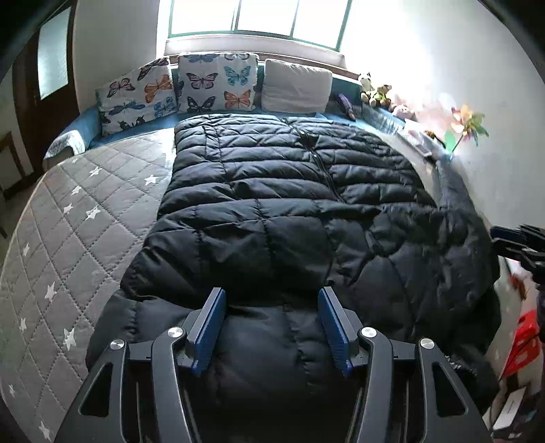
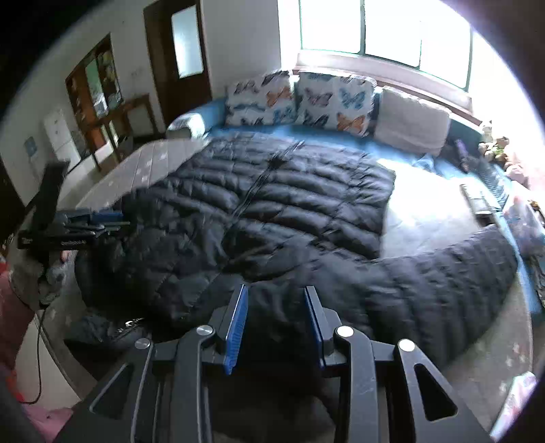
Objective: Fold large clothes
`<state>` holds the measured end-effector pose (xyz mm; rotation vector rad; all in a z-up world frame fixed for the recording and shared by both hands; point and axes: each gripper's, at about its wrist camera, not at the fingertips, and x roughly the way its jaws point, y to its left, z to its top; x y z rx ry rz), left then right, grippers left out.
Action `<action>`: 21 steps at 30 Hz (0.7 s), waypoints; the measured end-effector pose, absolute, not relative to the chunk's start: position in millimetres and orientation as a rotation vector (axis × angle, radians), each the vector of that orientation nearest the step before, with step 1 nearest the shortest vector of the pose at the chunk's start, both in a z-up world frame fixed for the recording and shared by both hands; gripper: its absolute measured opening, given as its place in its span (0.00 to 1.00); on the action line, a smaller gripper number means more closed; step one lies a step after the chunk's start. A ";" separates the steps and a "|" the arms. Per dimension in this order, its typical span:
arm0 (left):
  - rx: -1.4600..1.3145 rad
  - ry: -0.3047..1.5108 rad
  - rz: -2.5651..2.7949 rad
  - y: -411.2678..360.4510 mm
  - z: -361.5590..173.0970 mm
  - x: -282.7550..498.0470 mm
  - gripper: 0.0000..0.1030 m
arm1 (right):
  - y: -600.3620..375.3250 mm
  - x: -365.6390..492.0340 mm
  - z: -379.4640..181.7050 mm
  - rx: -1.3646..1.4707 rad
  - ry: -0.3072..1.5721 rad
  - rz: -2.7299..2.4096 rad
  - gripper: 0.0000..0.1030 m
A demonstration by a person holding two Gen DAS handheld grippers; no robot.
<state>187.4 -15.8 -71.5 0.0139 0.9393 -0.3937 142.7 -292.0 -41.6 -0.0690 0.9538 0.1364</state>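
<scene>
A black quilted puffer jacket (image 1: 289,211) lies spread flat on the bed (image 1: 78,218), front side up, with its zipper (image 1: 320,160) running down the middle toward the pillows. The bed carries a grey quilted cover with white stars. One sleeve (image 2: 449,286) extends sideways from the body of the jacket across the cover.

The left gripper (image 1: 270,327) hangs above the near end of the jacket. Its jaws stand apart, with jacket fabric visible below and between the blue pads; the pads do not press on it. In the right wrist view the same gripper appears at the left edge, beside the jacket's side.

The right gripper (image 2: 276,329) hangs above the near part of the jacket, close to where the sleeve joins the body. Its jaws also stand apart, narrower than the left pair, and nothing is clamped between them.

Two butterfly-print pillows (image 1: 177,88) and one plain pillow (image 1: 296,85) line the head of the bed below the window (image 1: 259,17).
</scene>
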 end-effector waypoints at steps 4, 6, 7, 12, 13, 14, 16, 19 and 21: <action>-0.005 0.950 -0.410 -15.6 -76.8 188.2 0.58 | -316.5 163.5 -94.9 0.008 1.129 0.078 0.35; -0.010 0.954 -0.411 -13.7 -78.3 189.5 0.58 | -334.4 160.0 -100.1 0.104 1.103 0.116 0.31; -0.003 0.957 -0.406 -15.6 -77.4 189.0 0.58 | -340.4 158.9 -97.4 0.138 1.105 0.118 0.30; -0.005 0.963 -0.409 -20.7 -65.6 191.5 0.58 | -339.2 148.2 -65.9 0.016 1.045 0.051 0.31; -0.002 0.955 -0.415 -25.3 -60.7 190.7 0.58 | -337.6 150.3 -63.5 0.002 1.029 0.047 0.31; 0.001 0.948 -0.421 -29.4 -57.2 189.8 0.58 | -336.2 149.9 -55.8 -0.003 0.999 0.054 0.31; -0.005 0.946 -0.453 -40.5 -52.0 188.0 0.58 | -334.8 152.5 -52.0 0.009 0.959 0.074 0.31; 0.012 0.963 -0.484 -60.6 -52.5 186.3 0.58 | -334.4 165.6 -70.9 0.008 0.991 0.094 0.34; 0.040 0.977 -0.504 -78.3 -56.6 185.3 0.58 | -334.4 178.8 -96.3 0.009 1.076 0.092 0.34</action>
